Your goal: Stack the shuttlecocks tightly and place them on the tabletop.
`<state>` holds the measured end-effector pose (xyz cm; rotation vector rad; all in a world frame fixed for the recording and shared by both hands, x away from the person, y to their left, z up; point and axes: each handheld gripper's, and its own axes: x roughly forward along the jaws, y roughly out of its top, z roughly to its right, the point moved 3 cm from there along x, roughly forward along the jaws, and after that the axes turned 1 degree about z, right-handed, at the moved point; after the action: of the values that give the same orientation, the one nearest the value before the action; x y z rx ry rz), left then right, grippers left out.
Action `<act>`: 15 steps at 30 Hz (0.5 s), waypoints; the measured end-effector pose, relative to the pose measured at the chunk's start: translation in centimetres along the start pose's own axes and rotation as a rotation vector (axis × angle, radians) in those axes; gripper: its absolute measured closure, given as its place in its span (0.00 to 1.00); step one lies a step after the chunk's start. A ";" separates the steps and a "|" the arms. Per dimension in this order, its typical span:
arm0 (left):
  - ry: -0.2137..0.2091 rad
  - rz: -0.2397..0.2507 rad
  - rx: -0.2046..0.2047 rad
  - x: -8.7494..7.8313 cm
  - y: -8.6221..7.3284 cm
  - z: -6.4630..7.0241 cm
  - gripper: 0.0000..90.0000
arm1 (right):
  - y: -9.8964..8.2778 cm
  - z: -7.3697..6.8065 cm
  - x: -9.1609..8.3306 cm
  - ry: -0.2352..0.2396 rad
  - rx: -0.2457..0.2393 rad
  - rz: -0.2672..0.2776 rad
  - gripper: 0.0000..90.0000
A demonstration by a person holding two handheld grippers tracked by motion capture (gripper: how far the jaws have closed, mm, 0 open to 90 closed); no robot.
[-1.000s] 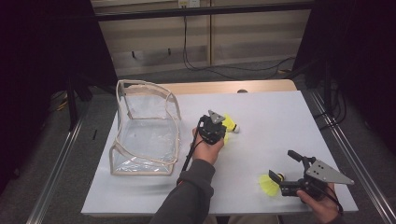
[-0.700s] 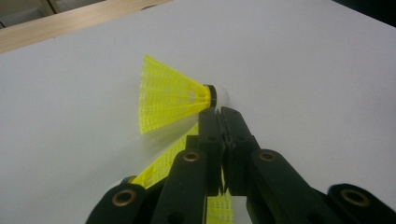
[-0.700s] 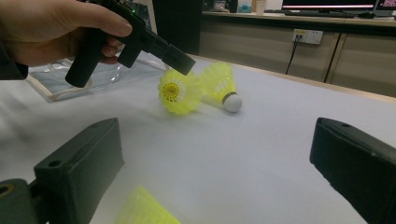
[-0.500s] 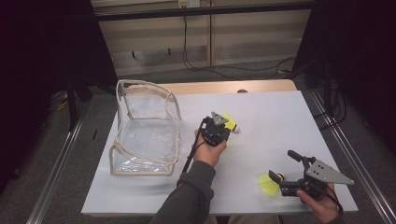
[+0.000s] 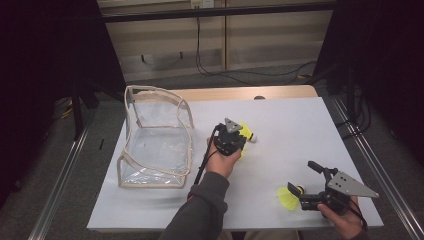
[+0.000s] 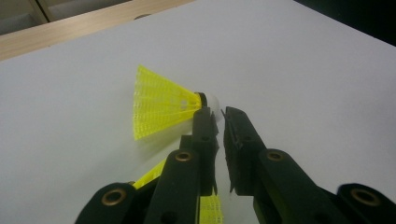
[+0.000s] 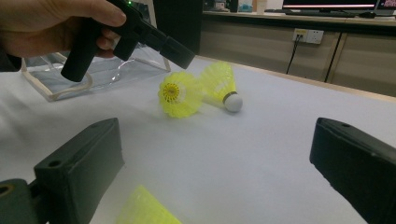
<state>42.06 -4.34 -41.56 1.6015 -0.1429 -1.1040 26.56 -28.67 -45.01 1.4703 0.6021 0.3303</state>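
- White table (image 5: 300, 135) holds a clear bag (image 5: 155, 145) on its left side.
- Left gripper (image 6: 218, 114) has its jaws nearly together with nothing between them. They have just opened a bit, beside a yellow shuttlecock (image 6: 161, 105).
- Right gripper (image 5: 306, 182) is wide open and holds nothing. The right gripper view shows two shuttlecocks (image 7: 180, 93) touching.
- High view shows another shuttlecock (image 5: 289, 197) lying by the right gripper.

- Three yellow shuttlecocks: two lying together mid-tabletop, the first shuttlecock (image 7: 180, 94) and the second shuttlecock (image 7: 223, 85), and the third shuttlecock (image 5: 289, 197) near the front edge.
- One clear plastic pouch (image 5: 155, 137).
- Two hand-held grippers: the left hand-held gripper (image 5: 235, 134) and the right hand-held gripper (image 5: 306, 185).
- One white tabletop (image 5: 300, 130).
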 end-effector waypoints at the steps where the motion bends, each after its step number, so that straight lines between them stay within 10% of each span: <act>1: 0.006 0.006 0.000 0.0 0.1 -0.1 0.90 | 0.0 0.0 0.0 0.000 0.000 0.000 0.02; 15: 0.053 -0.024 0.048 1.4 -0.5 -1.0 0.73 | 0.0 0.0 0.0 0.002 -0.001 0.000 0.02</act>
<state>43.32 -4.35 -42.86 1.6774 -0.1160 -1.0823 26.56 -28.67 -45.00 1.4695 0.6037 0.3318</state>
